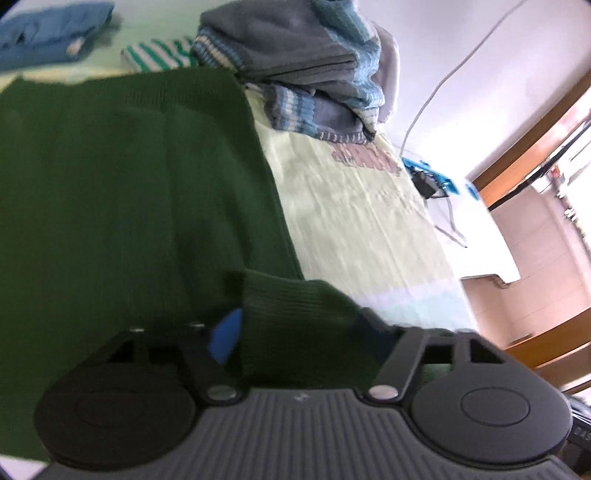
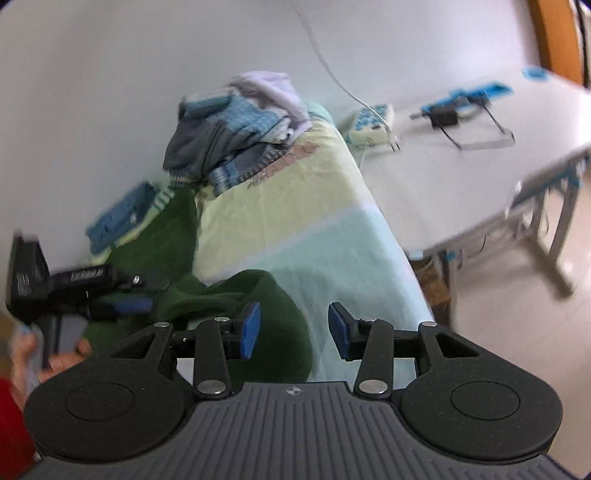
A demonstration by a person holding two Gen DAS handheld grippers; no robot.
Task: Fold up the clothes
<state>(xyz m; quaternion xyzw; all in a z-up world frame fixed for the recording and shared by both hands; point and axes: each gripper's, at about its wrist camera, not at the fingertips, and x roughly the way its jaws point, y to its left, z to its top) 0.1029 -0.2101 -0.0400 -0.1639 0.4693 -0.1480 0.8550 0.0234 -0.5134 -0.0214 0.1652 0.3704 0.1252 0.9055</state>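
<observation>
A dark green knit sweater (image 1: 129, 184) lies spread on the bed and fills the left of the left wrist view. Its ribbed sleeve cuff (image 1: 295, 325) runs between the fingers of my left gripper (image 1: 299, 332), whose jaws stand wide apart around it. In the right wrist view the sweater (image 2: 170, 236) stretches away along the wall, and its sleeve end (image 2: 266, 295) bulges just ahead of my right gripper (image 2: 295, 328). That gripper is open and holds nothing. My left gripper (image 2: 147, 295) shows at the left, held by a hand (image 2: 62, 358).
A loose pile of grey and blue-striped clothes (image 1: 295, 55) (image 2: 229, 140) sits at the bed's far end. A folded blue garment (image 1: 48, 33) (image 2: 118, 218) lies by the wall. The bed's right edge (image 2: 406, 258) drops off beside a white table (image 2: 461, 166) carrying small devices.
</observation>
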